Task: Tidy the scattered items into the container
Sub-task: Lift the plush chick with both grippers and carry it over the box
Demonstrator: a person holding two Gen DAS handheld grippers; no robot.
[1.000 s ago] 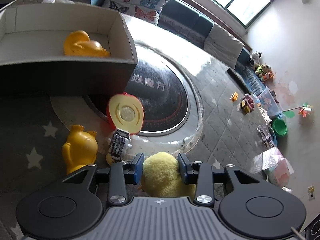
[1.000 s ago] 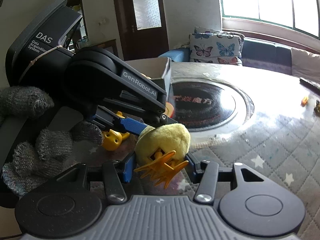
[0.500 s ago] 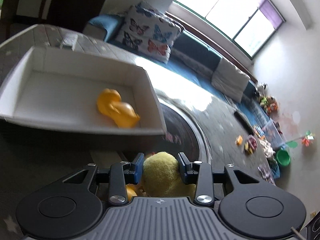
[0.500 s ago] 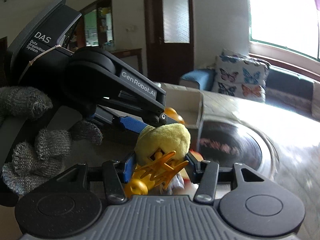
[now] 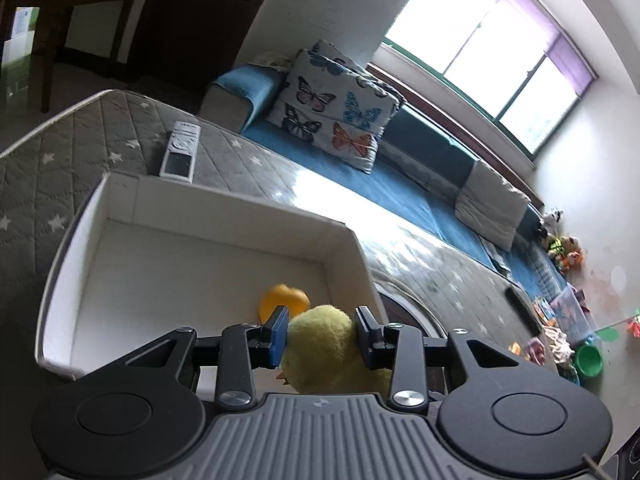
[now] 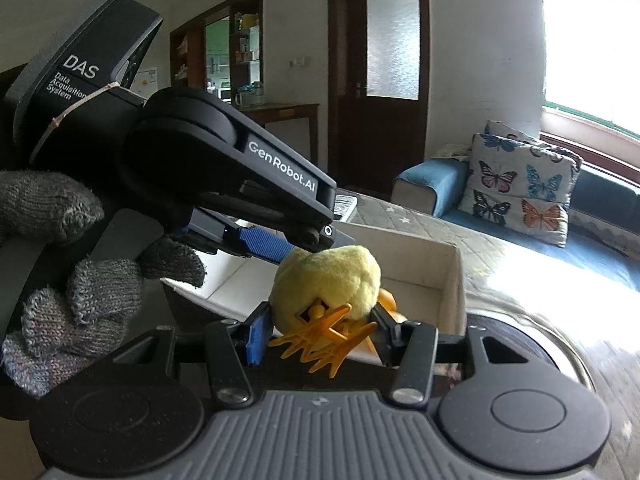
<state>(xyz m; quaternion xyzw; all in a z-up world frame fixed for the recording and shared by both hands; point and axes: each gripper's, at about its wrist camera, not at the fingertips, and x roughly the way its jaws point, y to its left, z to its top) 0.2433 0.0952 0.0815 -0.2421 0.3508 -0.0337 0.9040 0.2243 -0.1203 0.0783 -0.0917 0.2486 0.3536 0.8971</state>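
You've got the yellow plush chick pinched in the left gripper w/ the right gripper clamped on it too, held over the white box near the orange toy; next: lower, spread both.

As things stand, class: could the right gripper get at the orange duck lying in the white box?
Probably not yet. The right gripper is shut on the yellow plush chick, which blocks its way to the orange duck in the white box.
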